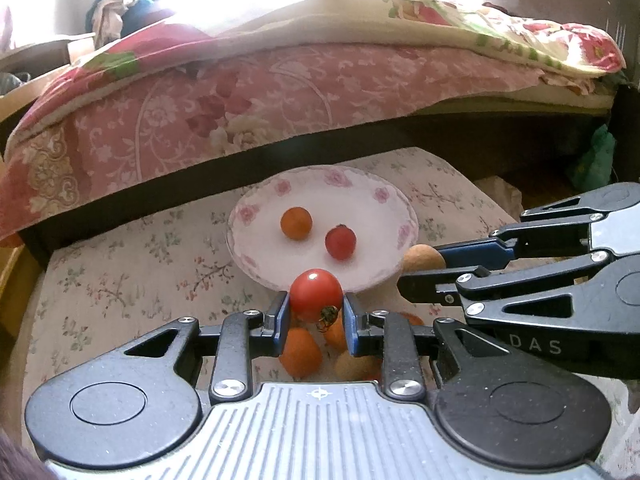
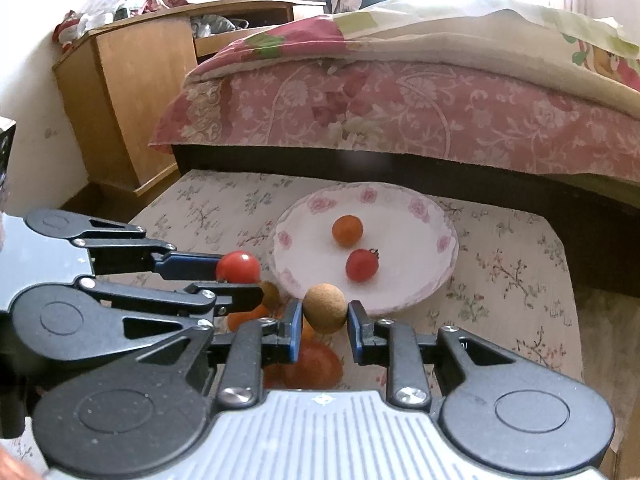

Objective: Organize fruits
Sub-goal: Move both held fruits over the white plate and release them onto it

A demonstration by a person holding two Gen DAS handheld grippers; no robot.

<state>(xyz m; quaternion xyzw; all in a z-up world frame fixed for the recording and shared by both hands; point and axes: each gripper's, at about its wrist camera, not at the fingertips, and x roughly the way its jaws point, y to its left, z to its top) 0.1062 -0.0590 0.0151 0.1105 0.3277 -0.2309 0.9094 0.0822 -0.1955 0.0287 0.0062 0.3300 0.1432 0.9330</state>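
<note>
Left gripper (image 1: 316,312) clamps red tomato (image 1: 316,294) just short of plate rim. Right gripper (image 2: 325,318) clamps tan round fruit (image 2: 324,307), same spot. Loose fruits (image 1: 300,354) on floral counter (image 1: 132,280) beneath. Beyond, plate (image 1: 384,216) carries orange fruit (image 1: 296,223), small tomato (image 1: 340,243). Bed (image 1: 240,108) behind.

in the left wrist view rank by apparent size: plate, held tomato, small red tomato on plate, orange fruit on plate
1. plate
2. held tomato, though nearness to the camera inflates it
3. orange fruit and small red tomato: look alike
</note>
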